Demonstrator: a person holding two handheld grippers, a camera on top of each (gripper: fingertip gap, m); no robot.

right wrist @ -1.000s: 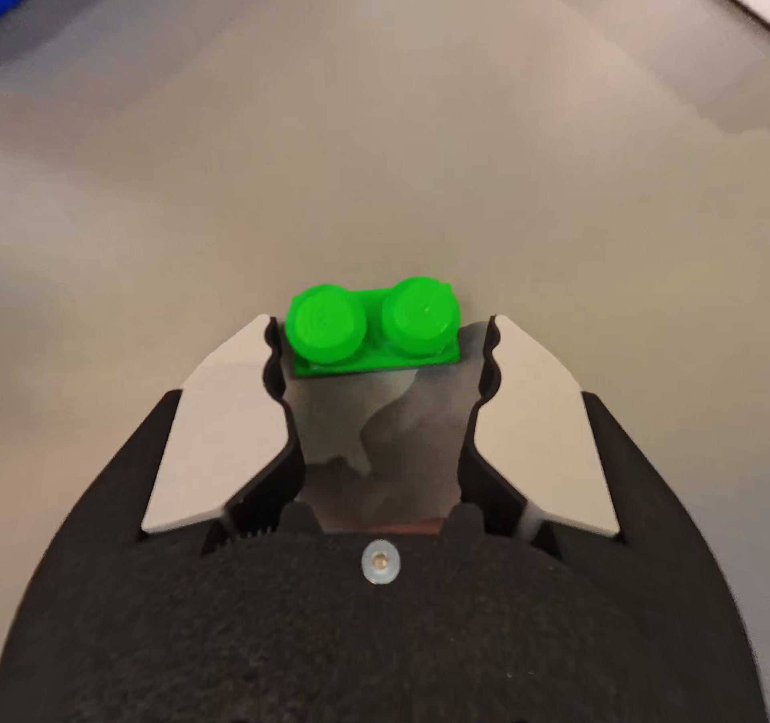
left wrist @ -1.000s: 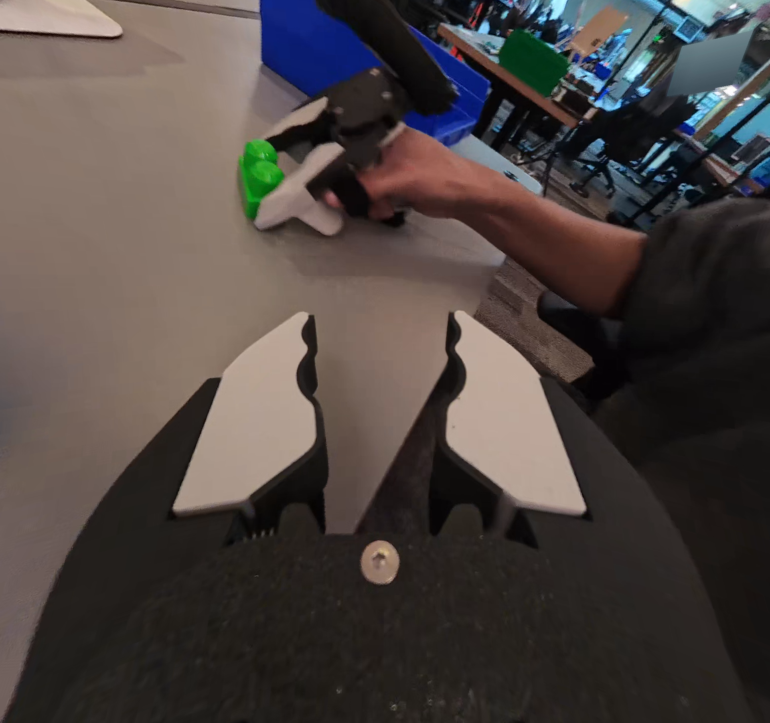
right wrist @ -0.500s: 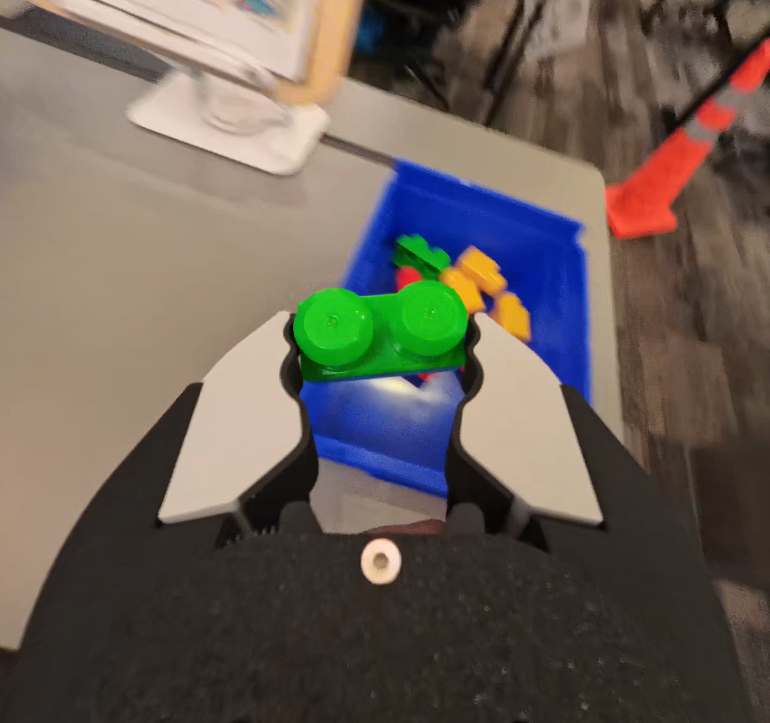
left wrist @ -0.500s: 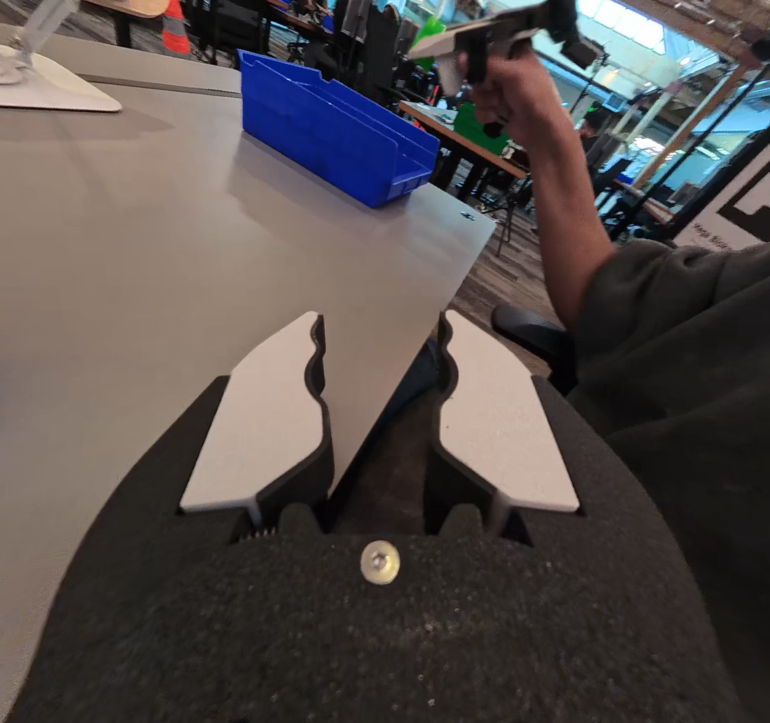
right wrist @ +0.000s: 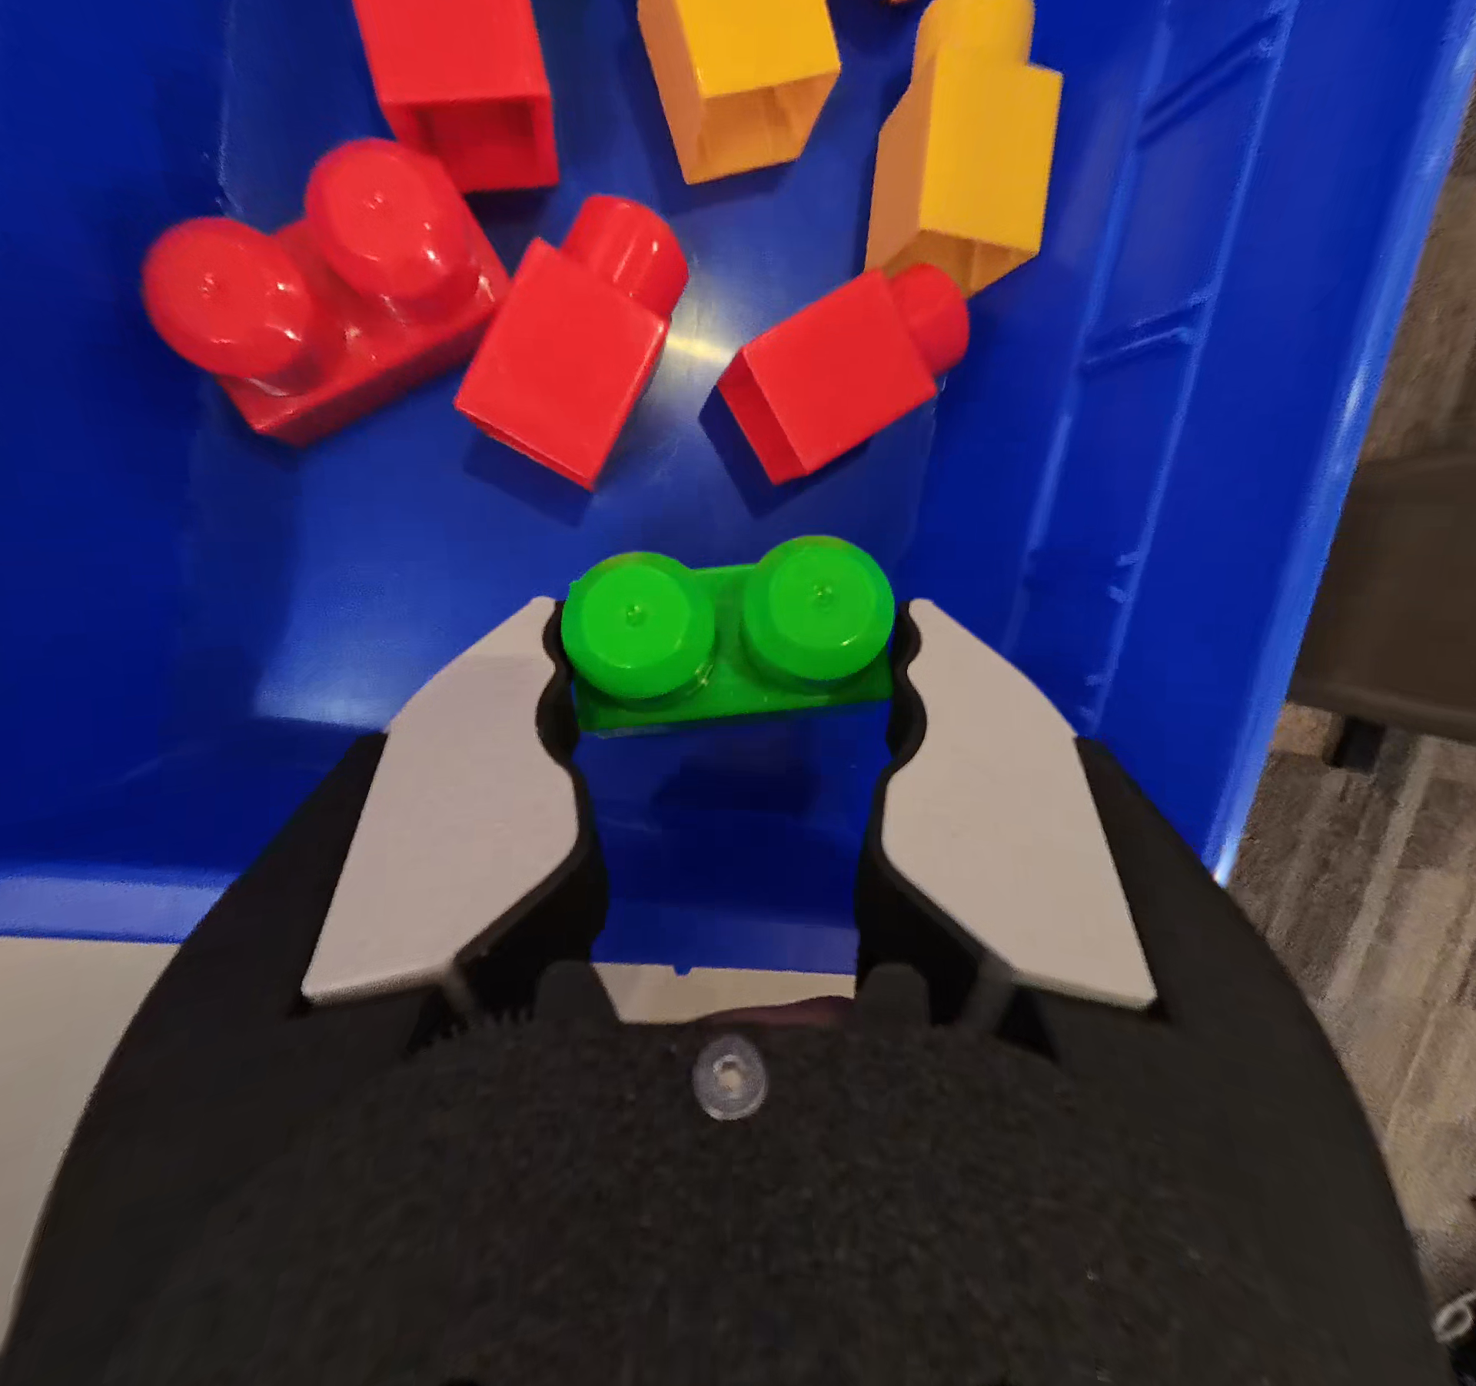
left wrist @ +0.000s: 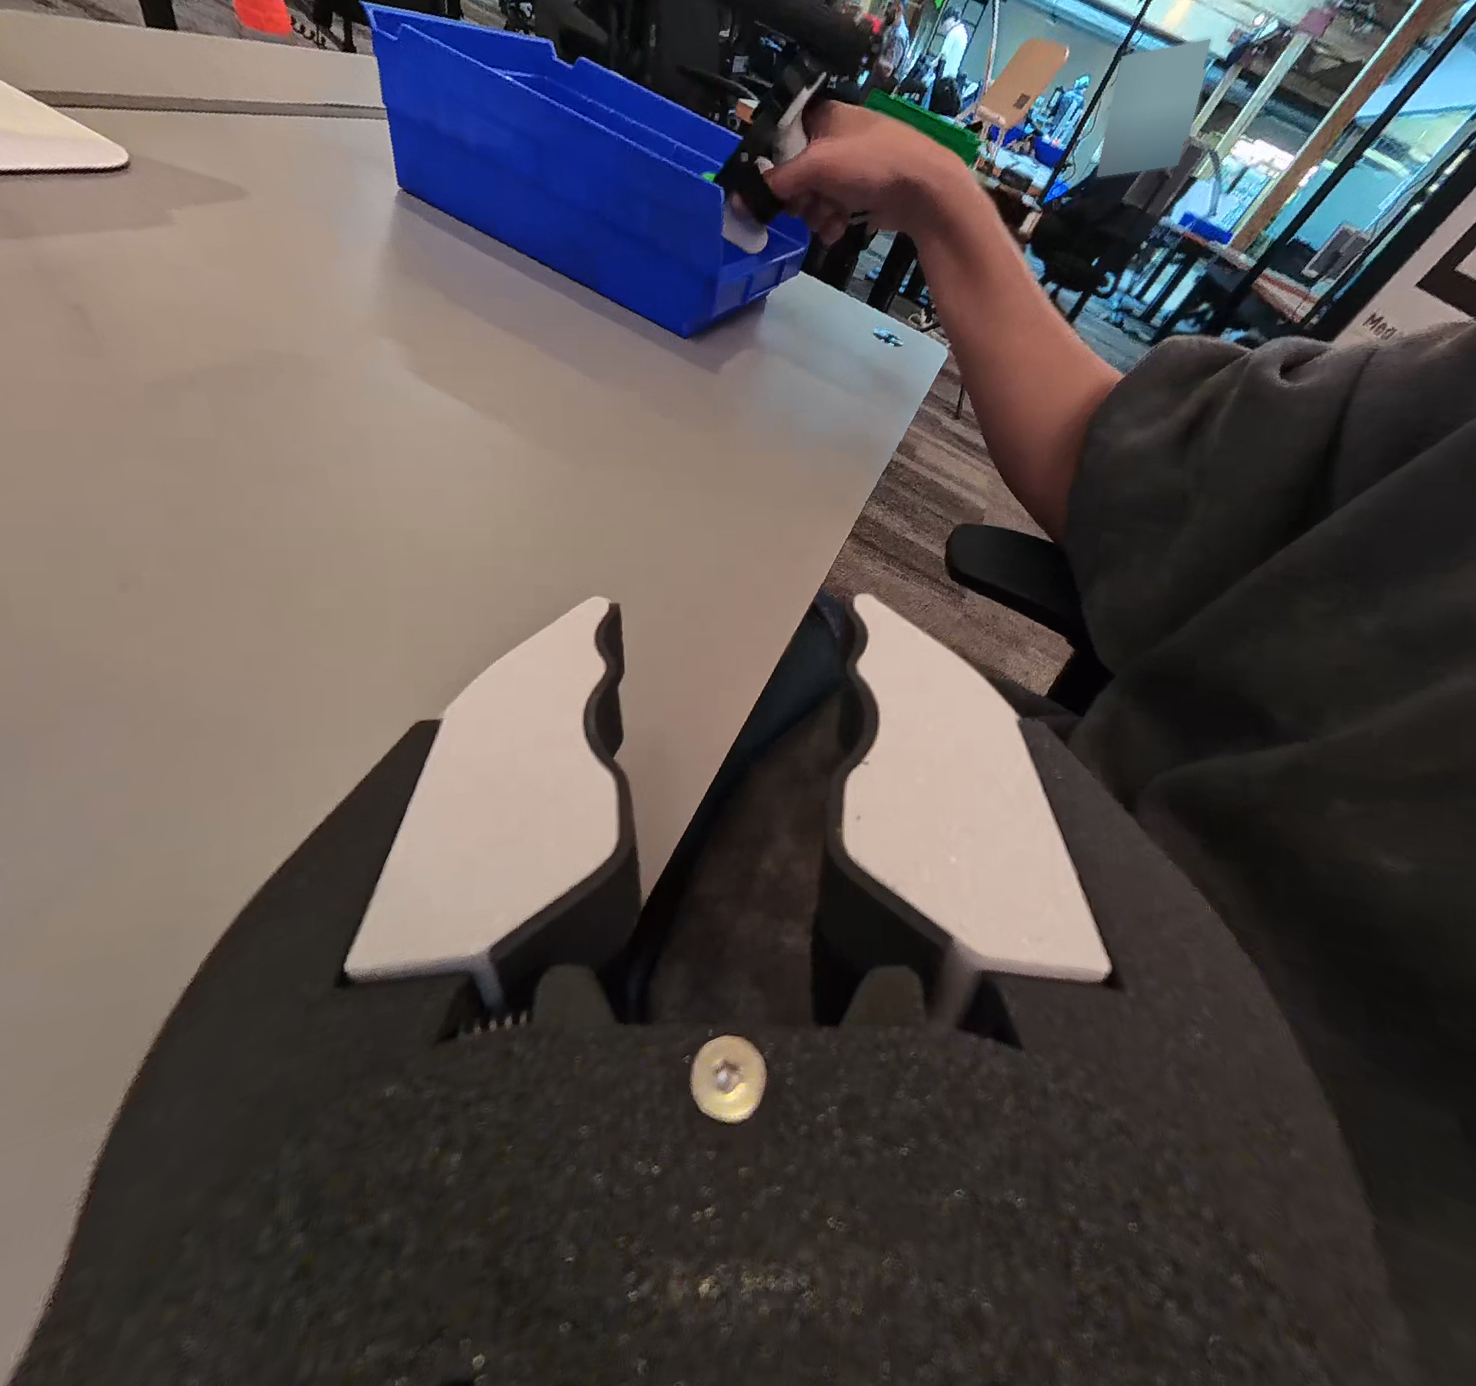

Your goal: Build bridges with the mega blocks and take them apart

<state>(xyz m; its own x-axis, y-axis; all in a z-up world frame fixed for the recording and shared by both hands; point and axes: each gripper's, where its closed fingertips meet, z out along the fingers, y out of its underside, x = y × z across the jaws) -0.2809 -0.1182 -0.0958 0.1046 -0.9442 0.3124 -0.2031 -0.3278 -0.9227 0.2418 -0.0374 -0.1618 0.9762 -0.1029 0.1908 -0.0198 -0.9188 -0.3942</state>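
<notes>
The right gripper (right wrist: 731, 649) clamped a green two-stud block (right wrist: 723, 641) above the blue bin (right wrist: 1158, 389) of red and yellow blocks. The left gripper (left wrist: 731, 653) hung empty, fingers apart, over the grey table (left wrist: 319, 429).

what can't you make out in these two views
- Bin contents, left wrist view: the blue bin wall hides them.
- Green block, left wrist view: only a sliver shows past the right gripper.
- Top blocks, right wrist view: cut off by the frame edge.
- Green block underside: faces away.

Bright, even light; slight blur
</notes>
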